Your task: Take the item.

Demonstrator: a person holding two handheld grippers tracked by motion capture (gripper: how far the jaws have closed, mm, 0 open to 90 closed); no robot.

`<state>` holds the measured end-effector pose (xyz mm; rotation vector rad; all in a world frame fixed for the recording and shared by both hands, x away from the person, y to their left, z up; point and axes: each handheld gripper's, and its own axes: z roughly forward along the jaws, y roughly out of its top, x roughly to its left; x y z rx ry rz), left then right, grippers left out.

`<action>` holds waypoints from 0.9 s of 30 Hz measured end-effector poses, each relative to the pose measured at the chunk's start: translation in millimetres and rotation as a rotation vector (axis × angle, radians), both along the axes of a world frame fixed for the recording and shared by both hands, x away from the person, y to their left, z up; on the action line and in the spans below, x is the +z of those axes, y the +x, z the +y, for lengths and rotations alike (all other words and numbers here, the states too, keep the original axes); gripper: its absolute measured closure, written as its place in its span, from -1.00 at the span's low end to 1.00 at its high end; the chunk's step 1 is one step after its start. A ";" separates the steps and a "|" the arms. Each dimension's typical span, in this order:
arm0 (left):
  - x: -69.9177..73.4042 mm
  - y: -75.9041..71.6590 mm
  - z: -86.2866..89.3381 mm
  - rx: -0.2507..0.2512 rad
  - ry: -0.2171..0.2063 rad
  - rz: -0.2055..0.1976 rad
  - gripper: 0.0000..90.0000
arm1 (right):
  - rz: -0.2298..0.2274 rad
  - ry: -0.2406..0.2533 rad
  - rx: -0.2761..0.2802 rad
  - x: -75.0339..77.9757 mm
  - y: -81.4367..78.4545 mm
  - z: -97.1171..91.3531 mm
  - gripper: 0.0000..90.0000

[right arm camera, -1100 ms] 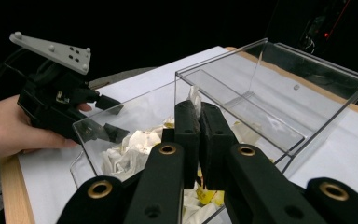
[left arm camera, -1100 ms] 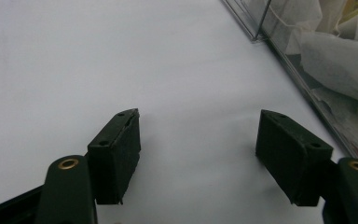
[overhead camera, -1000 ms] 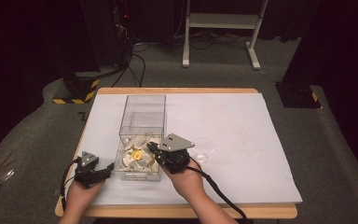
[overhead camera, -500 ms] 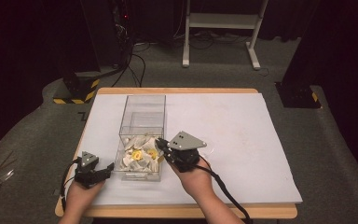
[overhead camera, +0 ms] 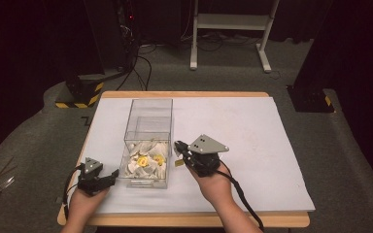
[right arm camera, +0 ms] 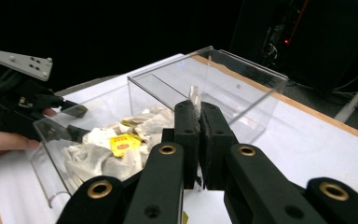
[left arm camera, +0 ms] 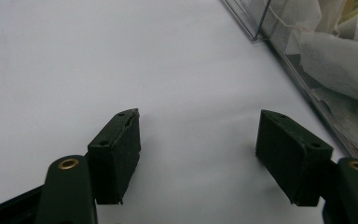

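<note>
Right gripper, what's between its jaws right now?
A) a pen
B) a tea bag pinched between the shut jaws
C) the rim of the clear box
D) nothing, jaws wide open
B: in the right gripper view the right gripper has its jaws pressed together on a thin tea bag that pokes up above them, beside the clear plastic box of tea bags.

The high view looks forward and down over the whole bench (overhead camera: 252, 126); each tongs view sits close and low, all sharing the clear box (overhead camera: 148, 141).
</note>
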<state>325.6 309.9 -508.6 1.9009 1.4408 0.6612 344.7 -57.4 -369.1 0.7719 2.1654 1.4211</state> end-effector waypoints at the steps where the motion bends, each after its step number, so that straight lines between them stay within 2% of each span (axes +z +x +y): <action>1: 0.0 0.0 0.0 0.000 0.000 0.000 -0.31 | -0.002 -0.001 -0.007 -0.8 0.7 -2.8 0.94; 14: 0.0 -0.1 -0.1 0.000 0.001 -0.001 -0.31 | 0.007 -0.004 -0.072 -6.4 8.6 -27.7 0.94; 27: 0.0 -0.1 -0.1 0.000 0.001 -0.001 -0.31 | -0.004 0.003 -0.126 -2.4 14.6 -50.2 0.94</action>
